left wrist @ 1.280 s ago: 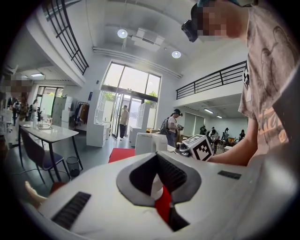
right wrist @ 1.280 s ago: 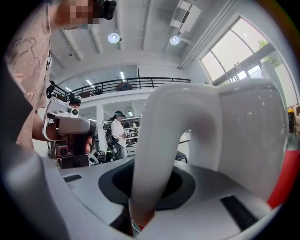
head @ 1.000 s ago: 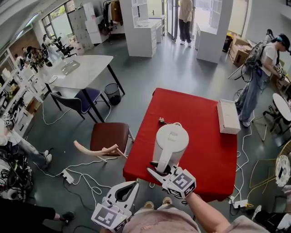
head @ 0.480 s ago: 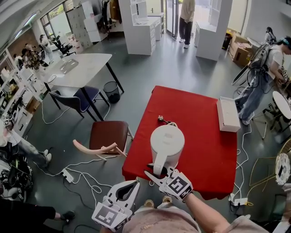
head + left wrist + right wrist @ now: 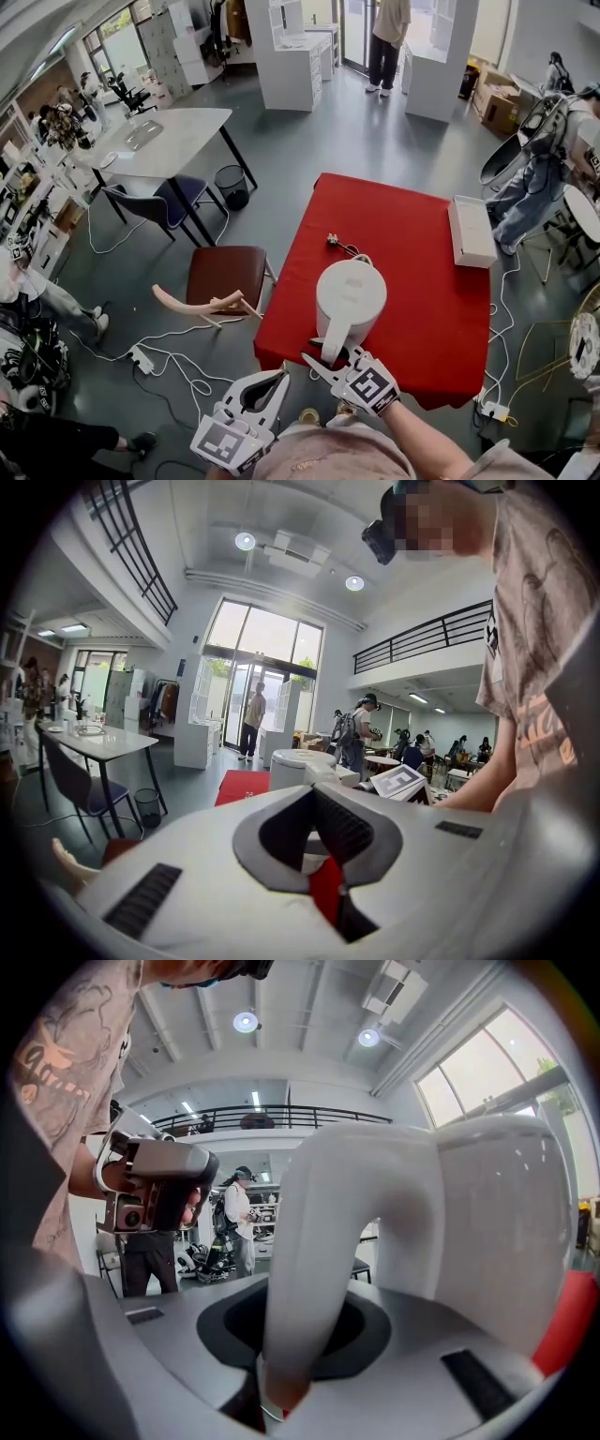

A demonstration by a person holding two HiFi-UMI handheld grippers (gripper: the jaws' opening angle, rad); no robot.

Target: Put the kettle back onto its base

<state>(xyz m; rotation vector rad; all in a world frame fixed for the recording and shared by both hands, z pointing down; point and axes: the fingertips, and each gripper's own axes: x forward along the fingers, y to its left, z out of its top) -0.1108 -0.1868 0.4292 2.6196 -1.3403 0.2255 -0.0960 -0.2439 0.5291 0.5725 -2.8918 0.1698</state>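
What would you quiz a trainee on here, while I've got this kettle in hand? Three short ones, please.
1. True or false: the left gripper is open and empty.
2. The right gripper is shut on which part of the kettle: A) lid, B) handle, C) spout?
3. What colour is the table?
Key: 1 true; 2 B, the handle; 3 red.
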